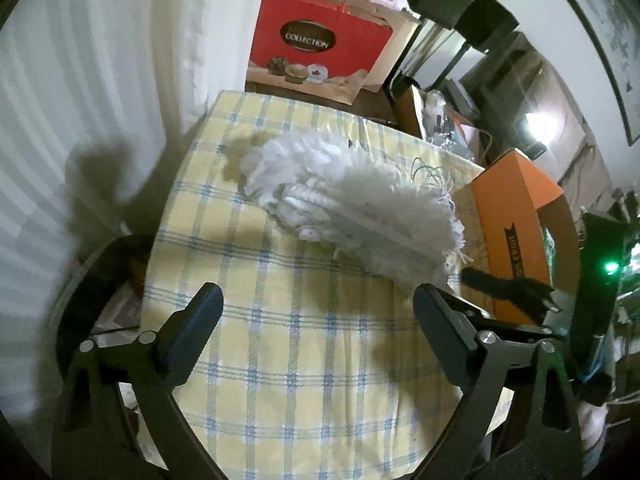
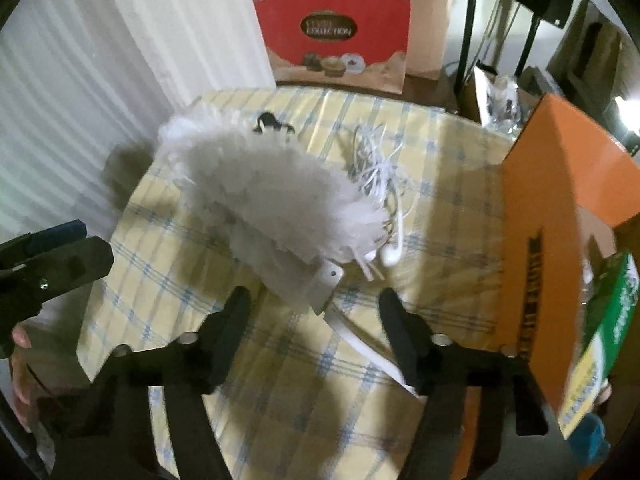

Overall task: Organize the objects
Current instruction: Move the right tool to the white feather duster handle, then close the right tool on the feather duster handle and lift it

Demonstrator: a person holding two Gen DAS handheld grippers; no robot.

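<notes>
Right gripper (image 2: pixel 314 308) straddles the white duster (image 2: pixel 260 196) handle, jaws half-spread, not yet pinching, left gripper (image 1: pixel 318 300) spread wide and empty; next, squeeze and lift.

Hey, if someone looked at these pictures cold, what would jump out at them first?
A big fluffy white duster sprawls across the middle of the yellow checked tablecloth, with tangled white earphones beside it. An orange box stands at the table's right edge, and a red shopping bag stands behind the table.

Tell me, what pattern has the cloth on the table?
The cloth is pale yellow with blue and white checks, clearest in the left wrist view.
</notes>
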